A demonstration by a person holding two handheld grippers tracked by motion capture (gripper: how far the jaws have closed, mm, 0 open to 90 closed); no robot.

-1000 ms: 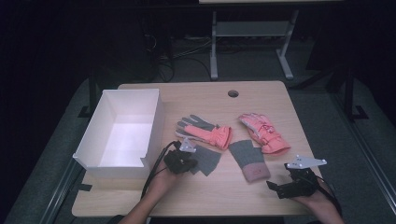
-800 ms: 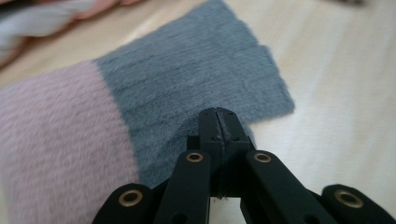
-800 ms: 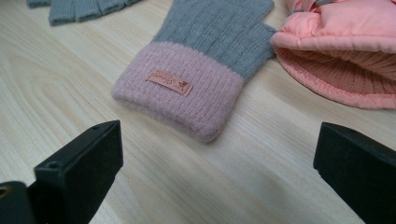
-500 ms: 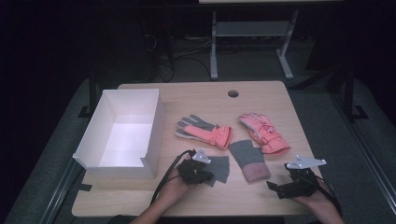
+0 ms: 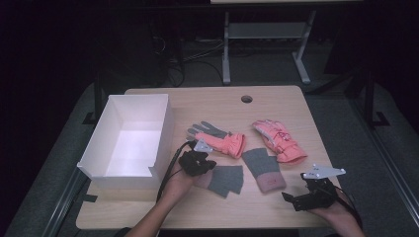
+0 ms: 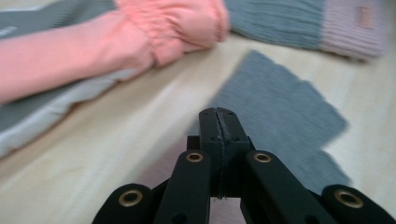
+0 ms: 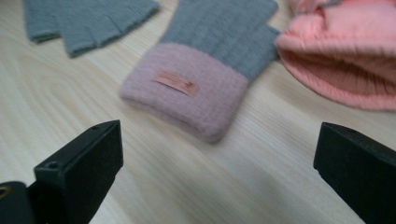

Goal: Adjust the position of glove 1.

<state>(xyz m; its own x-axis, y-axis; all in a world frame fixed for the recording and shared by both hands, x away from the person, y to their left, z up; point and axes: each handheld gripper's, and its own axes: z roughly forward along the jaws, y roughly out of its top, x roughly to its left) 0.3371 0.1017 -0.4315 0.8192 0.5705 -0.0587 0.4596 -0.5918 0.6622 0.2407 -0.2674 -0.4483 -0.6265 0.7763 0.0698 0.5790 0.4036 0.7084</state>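
Left gripper (image 6: 218,114), jaws pressed together, at the flat ribbed grey mitt's (image 6: 280,107) edge (grasp unclear); right gripper (image 7: 219,154) spread before the pink-cuffed knit mitt (image 7: 205,60).

High view: dim overall, room pitch dark from 9 to 3 o'clock, counter (image 5: 276,106) lit from above, white box (image 5: 116,170) brightest spot, no glare. Soft shadow under box at 6 o'clock. Left gripper view: bright, pink glove (image 6: 154,32) and grey glove (image 6: 280,107) motion-blurred, jaws sharp. Right gripper view: evenly lit, slightly soft, pink-cuffed glove (image 7: 196,88) fairly clear, 12 o'clock edge out of focus
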